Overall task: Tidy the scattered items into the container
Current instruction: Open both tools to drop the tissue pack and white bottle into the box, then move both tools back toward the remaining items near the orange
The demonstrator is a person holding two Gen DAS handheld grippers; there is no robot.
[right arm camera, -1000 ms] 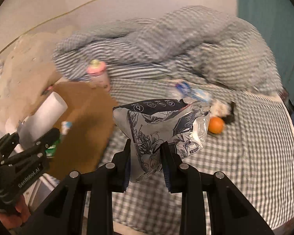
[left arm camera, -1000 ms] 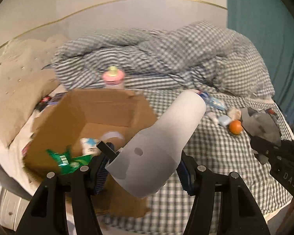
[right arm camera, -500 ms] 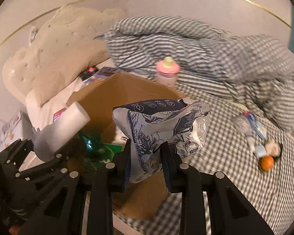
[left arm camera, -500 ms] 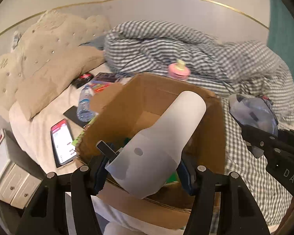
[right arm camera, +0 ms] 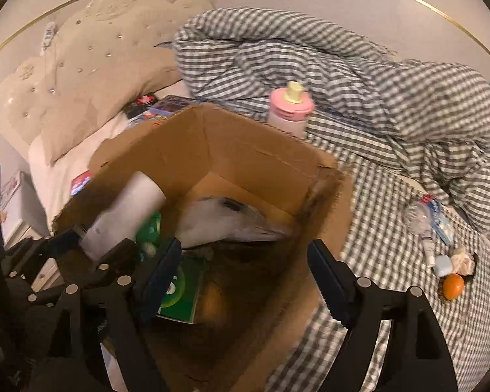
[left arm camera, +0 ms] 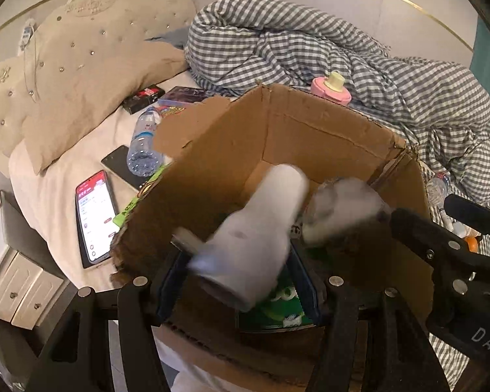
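The white bottle (left arm camera: pixel 254 235) and the pouch (left arm camera: pixel 343 209) are smearing into blur for me. The box wall is hiding most of the pink-capped bottle (left arm camera: pixel 331 89).

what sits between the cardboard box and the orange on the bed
Bare grey checked sheet. The right wrist view shows nothing lying between the brown cardboard box and the small round orange.

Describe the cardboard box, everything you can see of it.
The cardboard box is plain brown corrugated card, open at the top, with flaps torn off and ragged upper edges. It sits on the bed, partly on the checked cover, and a pink-capped bottle stands just behind its far wall. Inside lie a green carton and a blurred pale bag. A blurred white bottle hangs over its opening, between the open left tool's fingers.
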